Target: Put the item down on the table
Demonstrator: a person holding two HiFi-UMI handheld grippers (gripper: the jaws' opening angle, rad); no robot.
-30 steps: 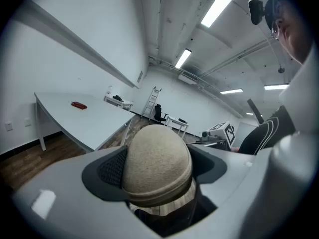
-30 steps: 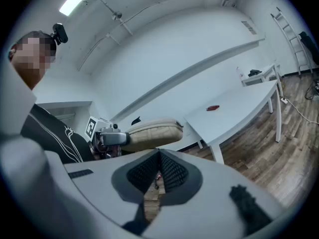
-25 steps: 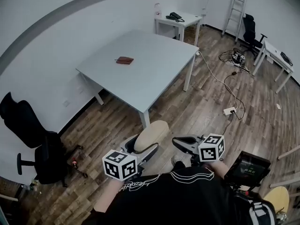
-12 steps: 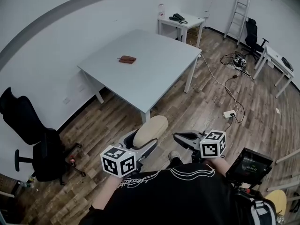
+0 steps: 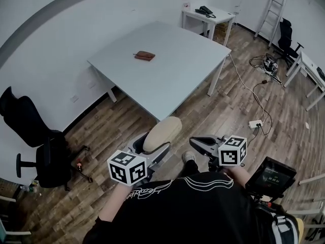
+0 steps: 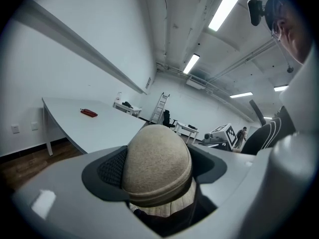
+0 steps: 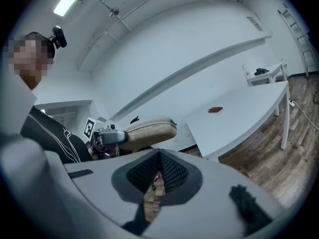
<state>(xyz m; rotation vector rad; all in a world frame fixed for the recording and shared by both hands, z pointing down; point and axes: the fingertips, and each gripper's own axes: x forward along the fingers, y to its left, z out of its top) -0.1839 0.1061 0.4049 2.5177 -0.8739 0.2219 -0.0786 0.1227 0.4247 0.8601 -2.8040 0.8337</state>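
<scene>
A beige oval zip case (image 5: 162,134) sticks out from my left gripper (image 5: 154,149), whose jaws are shut on its near end; it fills the left gripper view (image 6: 157,163) and shows side-on in the right gripper view (image 7: 147,131). My right gripper (image 5: 196,144) is level with it, to its right, shut (image 7: 159,169) and empty. Both are held over the wooden floor, short of the big white table (image 5: 172,65). A small red-brown pouch (image 5: 144,56) lies on the table's far left part.
A black office chair (image 5: 35,146) stands at the left wall. Behind the big table are a small white table (image 5: 209,15) with a phone, a ladder (image 5: 266,9) and another desk (image 5: 310,70). Cables and a power strip (image 5: 255,123) lie on the floor at right.
The view has closed in on the big table, whose near corner now lies closer to the grippers. The left gripper still holds the case; the right stays shut.
</scene>
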